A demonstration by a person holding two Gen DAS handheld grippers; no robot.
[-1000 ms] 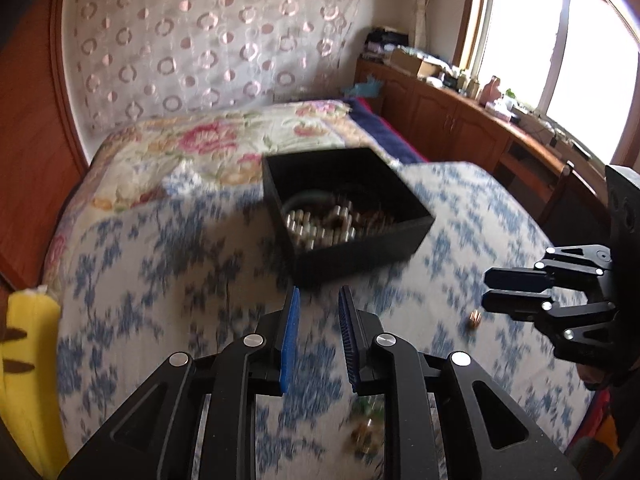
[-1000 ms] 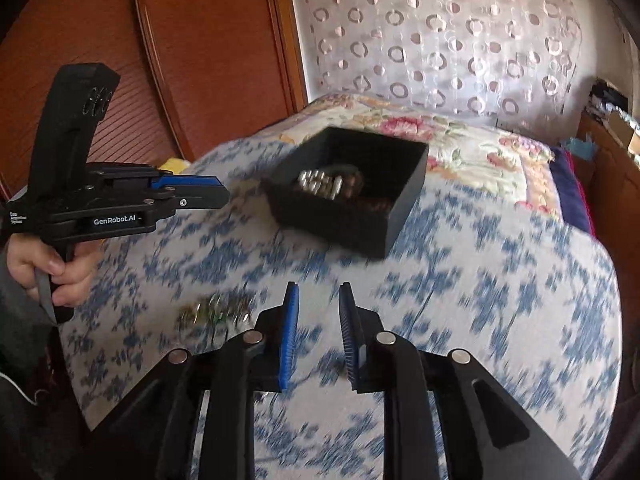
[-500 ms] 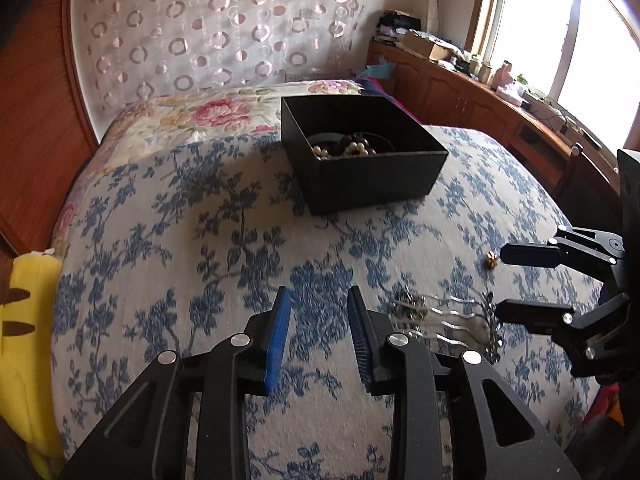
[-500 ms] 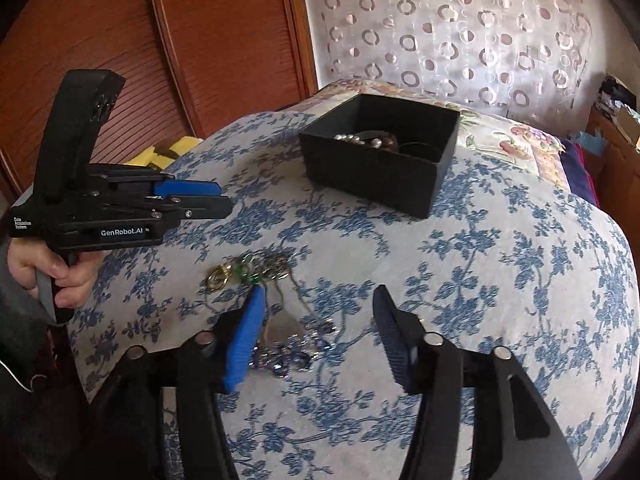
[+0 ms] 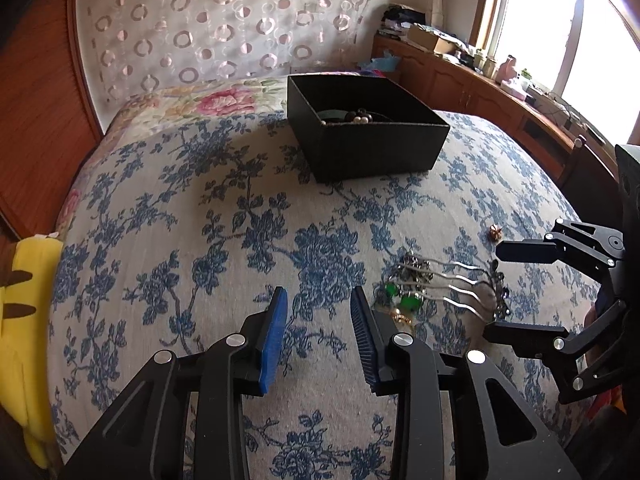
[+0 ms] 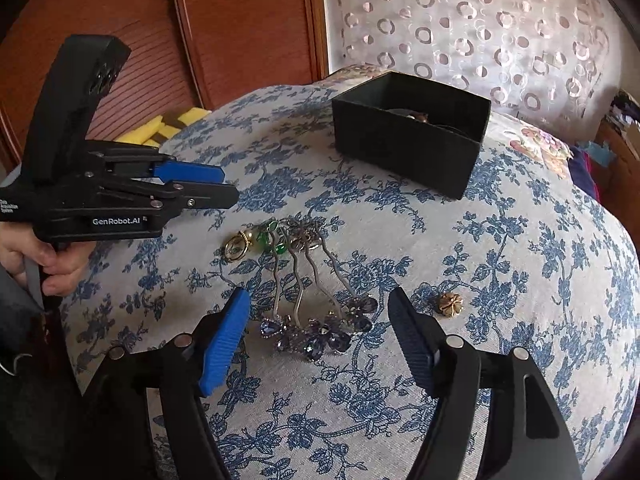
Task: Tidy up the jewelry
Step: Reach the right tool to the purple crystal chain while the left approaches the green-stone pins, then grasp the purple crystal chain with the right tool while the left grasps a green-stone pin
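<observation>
Left wrist: left gripper (image 5: 319, 300) narrowly parted, just opening, nothing between; one box (image 5: 370, 148) far; bare bedspread (image 5: 180, 240) left | Right wrist: right gripper (image 6: 318, 314) wide, just opening, astride one hair comb (image 6: 316, 304); one gold bead (image 6: 451, 303) right.

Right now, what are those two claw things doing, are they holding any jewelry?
Left gripper: jaws slightly apart, just been opening, holding nothing.
Right gripper: jaws wide, just been opening, either side of the purple hair comb, not gripping it.
</observation>
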